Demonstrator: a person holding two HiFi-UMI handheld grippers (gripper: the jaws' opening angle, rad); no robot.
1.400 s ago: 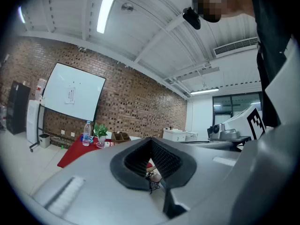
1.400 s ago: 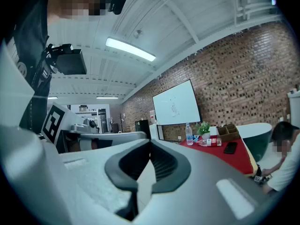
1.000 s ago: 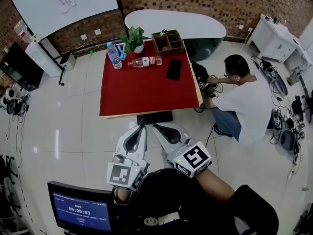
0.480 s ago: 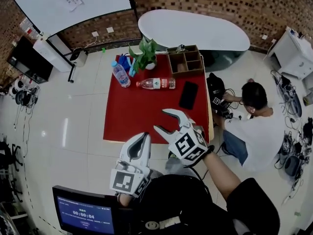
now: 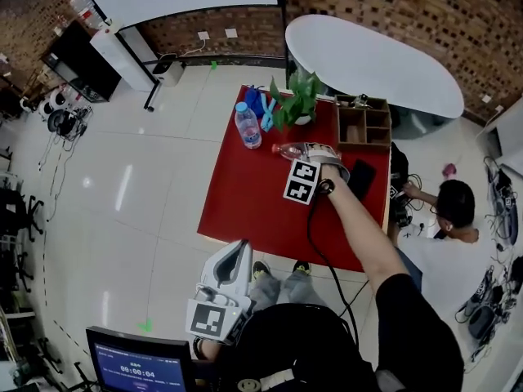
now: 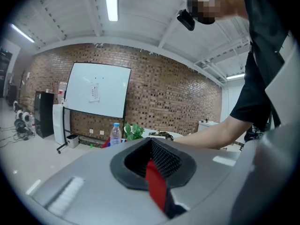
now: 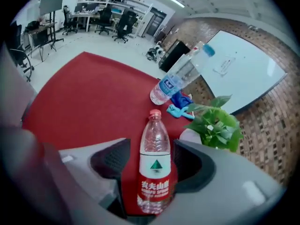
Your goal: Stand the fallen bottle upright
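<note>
Right gripper view: right gripper point(image 7: 151, 146) jaws opening around the fallen bottle point(image 7: 154, 172) on the red table point(image 7: 84, 93), not pinching it. Left gripper point(image 5: 239, 247) is pressed together, near side.

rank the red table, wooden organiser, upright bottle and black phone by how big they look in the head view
1. red table, by far the largest
2. wooden organiser
3. upright bottle and black phone: these look about alike, too close to rank
</note>
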